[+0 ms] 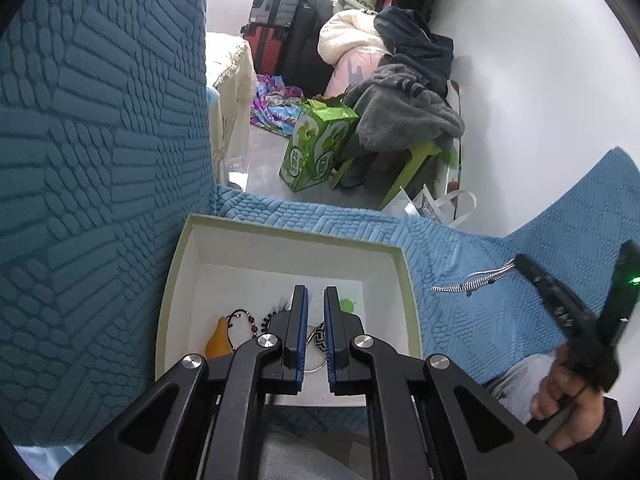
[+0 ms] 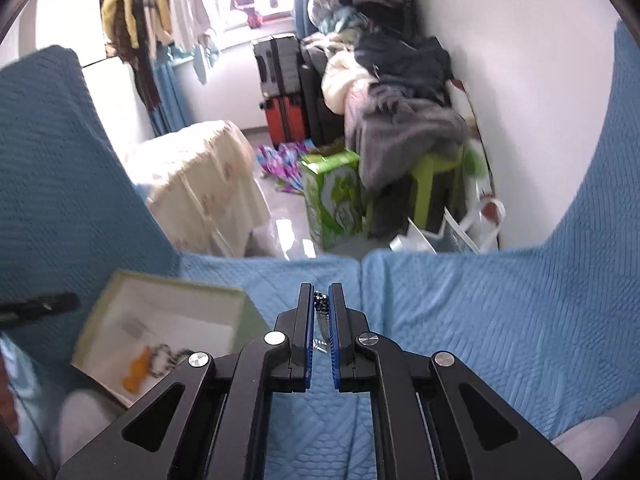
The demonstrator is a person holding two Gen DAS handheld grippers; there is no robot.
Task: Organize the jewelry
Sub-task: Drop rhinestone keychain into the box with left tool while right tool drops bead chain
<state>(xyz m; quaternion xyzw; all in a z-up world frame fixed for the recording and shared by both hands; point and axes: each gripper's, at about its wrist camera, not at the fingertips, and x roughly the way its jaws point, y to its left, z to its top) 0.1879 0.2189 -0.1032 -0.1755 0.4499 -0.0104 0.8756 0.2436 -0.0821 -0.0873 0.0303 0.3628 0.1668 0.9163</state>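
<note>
both grippers — left (image 1: 316, 300), right (image 2: 323, 298) — fingers closed.

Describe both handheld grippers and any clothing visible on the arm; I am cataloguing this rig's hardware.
The left gripper and right gripper look alike: matte black angular linkage arms with triangular cut-outs, round silver pivot bolts, and two flat black fingers faced with blue pads. Seen from the left wrist view, the right gripper's black body carries a small green indicator light. The hand holding it emerges from a dark sleeve.

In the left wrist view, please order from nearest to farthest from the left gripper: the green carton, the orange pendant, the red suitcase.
From the left gripper:
1. Orange pendant, in the white box, just left of the fingers.
2. Green carton, on the floor beyond the sofa.
3. Red suitcase, far back.
</note>
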